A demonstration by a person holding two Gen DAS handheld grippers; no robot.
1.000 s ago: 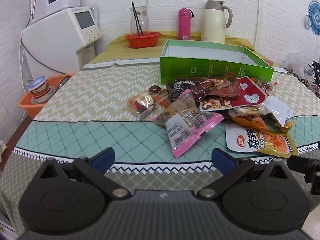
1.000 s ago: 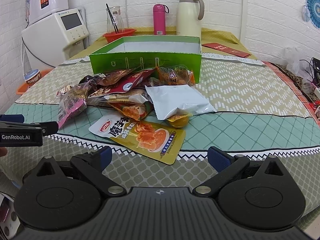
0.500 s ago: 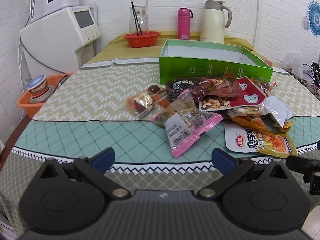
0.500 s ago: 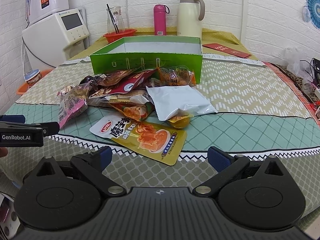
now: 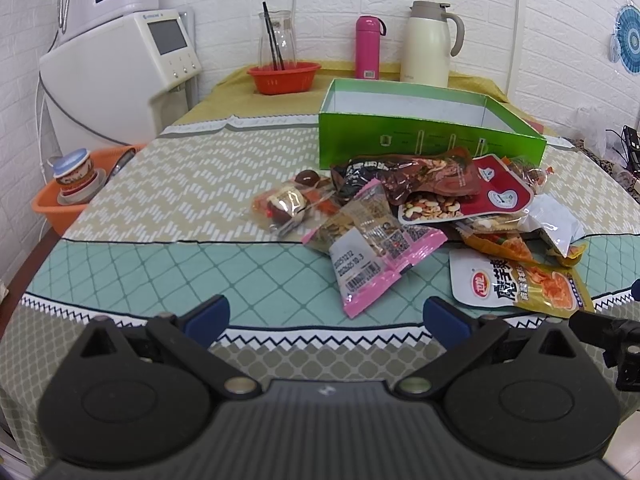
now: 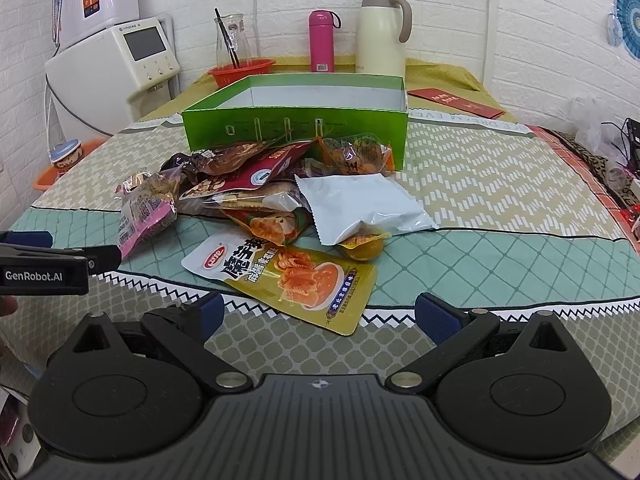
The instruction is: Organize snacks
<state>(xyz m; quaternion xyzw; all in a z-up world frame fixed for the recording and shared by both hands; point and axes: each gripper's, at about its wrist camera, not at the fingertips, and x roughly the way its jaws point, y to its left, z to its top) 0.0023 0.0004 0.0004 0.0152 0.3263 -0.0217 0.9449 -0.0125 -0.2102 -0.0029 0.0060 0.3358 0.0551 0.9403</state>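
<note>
A heap of snack packets lies on the table in front of an open green box (image 5: 432,136) (image 6: 296,130) whose inside shows nothing. Nearest the left gripper (image 5: 326,316) is a pink-edged packet (image 5: 368,252) (image 6: 146,216). A yellow and white pouch (image 6: 288,276) (image 5: 520,284) lies just ahead of the right gripper (image 6: 318,314). A white foil bag (image 6: 360,204) and a red nut packet (image 5: 472,200) sit further into the heap. Both grippers hover open at the table's near edge, holding nothing.
A patterned cloth covers the table (image 5: 160,264). Behind the box stand a red basket (image 5: 284,76), a glass jug, a pink flask (image 5: 368,46) and a cream thermos (image 5: 428,46). A white appliance (image 5: 116,76) and an orange tub (image 5: 72,200) are at left.
Both grippers have crept slightly forward toward the heap. Nothing on the table has moved.
</note>
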